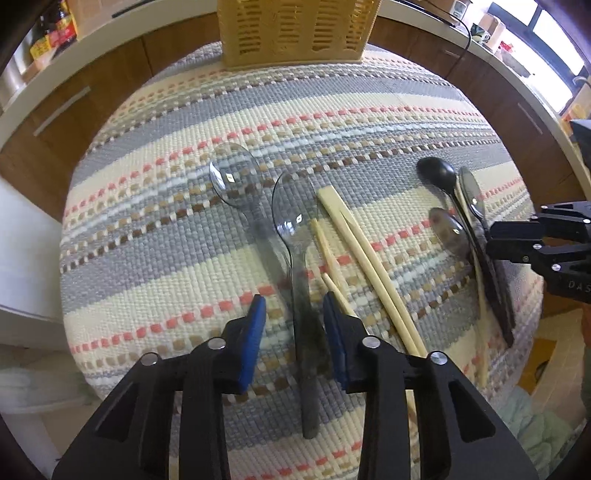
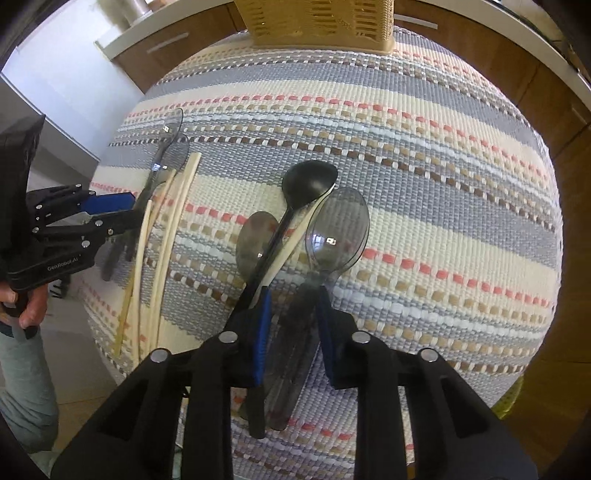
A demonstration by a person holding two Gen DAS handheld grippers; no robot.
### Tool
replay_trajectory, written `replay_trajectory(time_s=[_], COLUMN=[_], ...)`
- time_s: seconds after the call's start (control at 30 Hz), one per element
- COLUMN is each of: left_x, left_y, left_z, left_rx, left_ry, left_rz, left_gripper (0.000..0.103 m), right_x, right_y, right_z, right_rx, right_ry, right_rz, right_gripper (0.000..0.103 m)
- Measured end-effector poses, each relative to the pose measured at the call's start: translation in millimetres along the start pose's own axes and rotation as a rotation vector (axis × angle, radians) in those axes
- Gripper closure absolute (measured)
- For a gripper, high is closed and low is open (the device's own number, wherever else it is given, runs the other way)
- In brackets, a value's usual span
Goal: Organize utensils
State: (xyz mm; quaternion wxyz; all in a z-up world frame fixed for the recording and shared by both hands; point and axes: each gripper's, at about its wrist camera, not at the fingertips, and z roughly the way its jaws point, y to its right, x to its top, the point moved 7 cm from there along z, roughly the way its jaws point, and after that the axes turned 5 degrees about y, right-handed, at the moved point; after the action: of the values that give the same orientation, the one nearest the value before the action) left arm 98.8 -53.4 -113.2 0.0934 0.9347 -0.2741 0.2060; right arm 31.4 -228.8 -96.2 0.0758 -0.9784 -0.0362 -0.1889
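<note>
Blue-padded fingers of the left gripper (image 1: 294, 332) straddle the handle of a clear smoky plastic spoon (image 1: 295, 236) at the bottom centre of the left wrist view; gaps show on both sides, so nothing is clamped yet. A second clear spoon (image 1: 236, 184) lies just left of it, and pale wooden chopsticks (image 1: 354, 258) lie just to the right on the striped woven mat (image 1: 147, 229).

At the bottom centre of the right wrist view, the right gripper (image 2: 291, 332) has its jaws around the handle of a large translucent grey spoon (image 2: 338, 232), the pads near it; whether they pinch I cannot tell. A glossy black plastic spoon (image 2: 308, 181) crosses just left of it.

Farther off, at the top edge, stands the tan slotted plastic basket (image 1: 295, 33).
</note>
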Motion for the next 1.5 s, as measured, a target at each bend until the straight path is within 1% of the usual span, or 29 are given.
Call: replay_trajectory(time_s=[0.03, 0.07, 0.13, 0.2, 0.27, 0.33, 0.4, 0.53, 0.6, 0.67, 0.77, 0.87, 0.9, 0.97, 1.0, 1.03, 1.07, 1.13, 1.17, 1.2, 1.23, 1.3, 1.37, 1.43, 1.47, 1.5], left_x=[2, 2, 2, 3, 3, 5, 6, 8, 7, 7, 9, 9, 10, 10, 10, 9, 9, 11, 12, 13, 13, 14, 13, 12, 11, 11], left_y=[2, 1, -1, -2, -5, -9, -12, -20, -25, -29, -38, -49, -53, -62, -67, -72, -75, -77, -77, -78, -78, -77, -76, -75, -74, -74], left_z=[2, 1, 0, 0, 0, -2, -4, -6, -8, -8, -7, -5, -5, -4, -3, -3, -2, 0, 1, 2, 2, 3, 2, 2, 1, 1], left_rx=[0.006, 0.006, -0.001, -0.009, -0.015, -0.025, -0.035, -0.039, -0.057, -0.072, -0.088, -0.074, -0.071, -0.062, -0.037, -0.021, -0.004, -0.003, -0.006, -0.003, -0.002, 0.002, -0.006, -0.007, -0.003, 0.013], left_ry=[0.002, 0.005, 0.015, 0.022, 0.033, 0.056, 0.065, 0.085, 0.091, 0.095, 0.095, 0.094, 0.094, 0.096, 0.095, 0.092, 0.086, 0.085, 0.083, 0.084, 0.084, 0.083, 0.081, 0.078, 0.077, 0.075], left_rz=[0.003, 0.0, -0.012, -0.024, -0.038, -0.063, -0.08, -0.101, -0.118, -0.135, -0.167, -0.198, -0.21, -0.232, -0.243, -0.243, -0.241, -0.238, -0.24, -0.242, -0.24, -0.237, -0.236, -0.231, -0.227, -0.22], left_gripper=[0.087, 0.092, 0.095, 0.096, 0.102, 0.102, 0.102, 0.102, 0.102, 0.102, 0.102, 0.102, 0.102, 0.102, 0.102, 0.102, 0.101, 0.1, 0.1, 0.1, 0.1, 0.099, 0.095, 0.093, 0.092, 0.089], right_x=[1, 2, 4, 5, 4, 5, 11, 24, 28, 30, 33, 31, 32, 38, 38, 38, 39, 38, 38, 38, 39, 37, 33, 23, 21, 16], right_y=[0, 0, 0, 5, 14, 17, 19, 18, 19, 21, 26, 36, 39, 47, 49, 49, 47, 42, 39, 33, 28, 19, 12, 14, 20, 23], right_z=[1, 3, 3, 4, 4, 7, 10, 11, 5, 0, -3, -1, -1, 0, -1, -4, -8, -14, -16, -16, -18, -17, -13, -8, -6, -3], right_rx=[-0.004, -0.007, -0.007, -0.027, -0.019, 0.027, 0.046, 0.027, 0.028, 0.034, 0.033, 0.036, 0.024, 0.002, 0.011, 0.028, 0.066, 0.128, 0.135, 0.123, 0.114, 0.106, 0.108, 0.057, 0.005, -0.017], right_ry=[-0.001, -0.003, -0.012, -0.027, -0.052, -0.076, -0.084, -0.082, -0.072, -0.054, -0.031, -0.032, -0.026, 0.0, 0.015, 0.027, 0.037, 0.045, 0.046, 0.05, 0.066, 0.062, 0.035, 0.017, 0.001, -0.007], right_rz=[0.001, 0.002, 0.012, 0.037, 0.057, 0.09, 0.121, 0.105, 0.096, 0.104, 0.101, 0.106, 0.108, 0.109, 0.113, 0.119, 0.122, 0.105, 0.09, 0.064, 0.042, 0.012, 0.003, 0.0, -0.003, 0.001], right_gripper=[0.086, 0.088, 0.088, 0.088, 0.088, 0.088, 0.088, 0.089, 0.097, 0.1, 0.101, 0.103, 0.103, 0.103, 0.103, 0.102, 0.102, 0.098, 0.09, 0.079, 0.077, 0.077, 0.077, 0.077, 0.077, 0.077])
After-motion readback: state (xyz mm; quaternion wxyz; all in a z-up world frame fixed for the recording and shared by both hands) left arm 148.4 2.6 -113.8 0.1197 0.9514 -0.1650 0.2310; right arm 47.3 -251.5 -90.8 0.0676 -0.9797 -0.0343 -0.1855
